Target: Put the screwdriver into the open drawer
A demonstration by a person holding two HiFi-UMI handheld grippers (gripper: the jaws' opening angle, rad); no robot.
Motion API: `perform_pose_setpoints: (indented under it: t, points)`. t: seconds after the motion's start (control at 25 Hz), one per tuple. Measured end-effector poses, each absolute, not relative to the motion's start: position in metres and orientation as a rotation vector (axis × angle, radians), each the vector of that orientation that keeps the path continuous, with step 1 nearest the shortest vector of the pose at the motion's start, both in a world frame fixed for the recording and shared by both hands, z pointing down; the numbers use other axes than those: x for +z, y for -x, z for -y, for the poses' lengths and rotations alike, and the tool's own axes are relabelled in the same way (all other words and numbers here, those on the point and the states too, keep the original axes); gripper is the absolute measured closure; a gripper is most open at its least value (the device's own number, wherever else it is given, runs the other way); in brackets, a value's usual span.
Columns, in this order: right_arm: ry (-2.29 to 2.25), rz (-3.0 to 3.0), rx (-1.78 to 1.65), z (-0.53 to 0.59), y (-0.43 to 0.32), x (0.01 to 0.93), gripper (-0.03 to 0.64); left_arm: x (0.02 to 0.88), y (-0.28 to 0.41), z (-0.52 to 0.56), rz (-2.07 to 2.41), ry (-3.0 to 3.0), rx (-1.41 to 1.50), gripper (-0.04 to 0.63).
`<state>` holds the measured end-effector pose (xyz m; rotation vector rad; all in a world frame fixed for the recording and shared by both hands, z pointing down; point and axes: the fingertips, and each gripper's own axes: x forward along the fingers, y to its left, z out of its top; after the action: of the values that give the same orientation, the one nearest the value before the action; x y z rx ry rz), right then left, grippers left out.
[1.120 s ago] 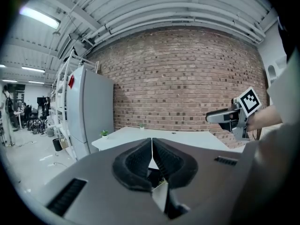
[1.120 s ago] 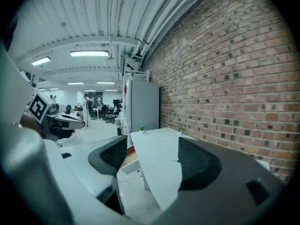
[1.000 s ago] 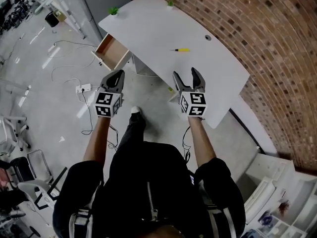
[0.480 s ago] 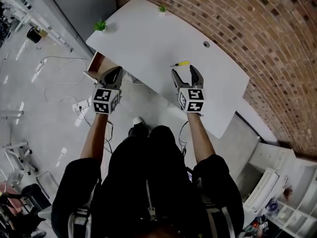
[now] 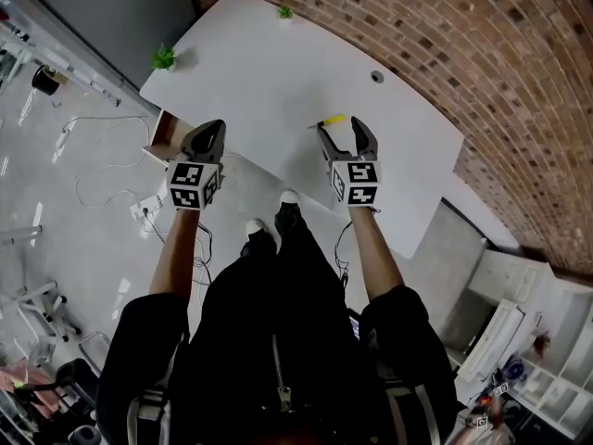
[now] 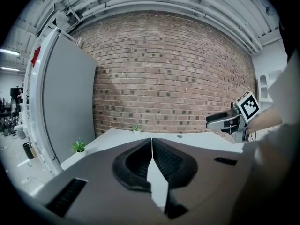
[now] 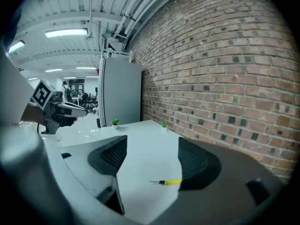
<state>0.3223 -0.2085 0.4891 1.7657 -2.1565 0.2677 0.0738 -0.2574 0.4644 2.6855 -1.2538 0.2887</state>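
A small screwdriver (image 5: 332,120) with a yellow handle lies on the white desk (image 5: 269,72), and it shows again as the screwdriver (image 7: 169,182) in the right gripper view. My right gripper (image 5: 342,131) is open and hovers just short of it, the handle close to the right jaw. Nothing is between the jaws. My left gripper (image 5: 207,140) is shut and empty, held over the desk's near left edge. The open wooden drawer (image 5: 158,144) peeks out beside it, mostly hidden. In the left gripper view the shut jaws of the left gripper (image 6: 151,146) point across the desk.
Two small potted plants (image 5: 164,58) (image 5: 284,11) stand at the desk's far edge. A cable hole (image 5: 376,76) is near the brick wall (image 5: 482,54). Cables and a power strip (image 5: 142,209) lie on the floor at the left. White shelves (image 5: 519,341) stand at the lower right.
Both grippers have moved closer to the desk. The right gripper, which was well short of the screwdriver, now reaches it. The left gripper now covers most of the drawer.
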Motion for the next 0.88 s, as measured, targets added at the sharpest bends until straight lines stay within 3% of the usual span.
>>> perform_pose_setpoints:
  t: [0.32, 0.88]
  points:
    - [-1.59, 2.171, 0.299, 0.248, -0.352, 0.524, 0.276, 0.467, -0.096, 0.297, 1.315, -2.63, 0.303, 0.569]
    - [-0.894, 2.053, 0.393, 0.268, -0.381, 0.679, 0.278, 0.491, -0.049, 0.319, 1.618, -2.373, 0.385, 0.569]
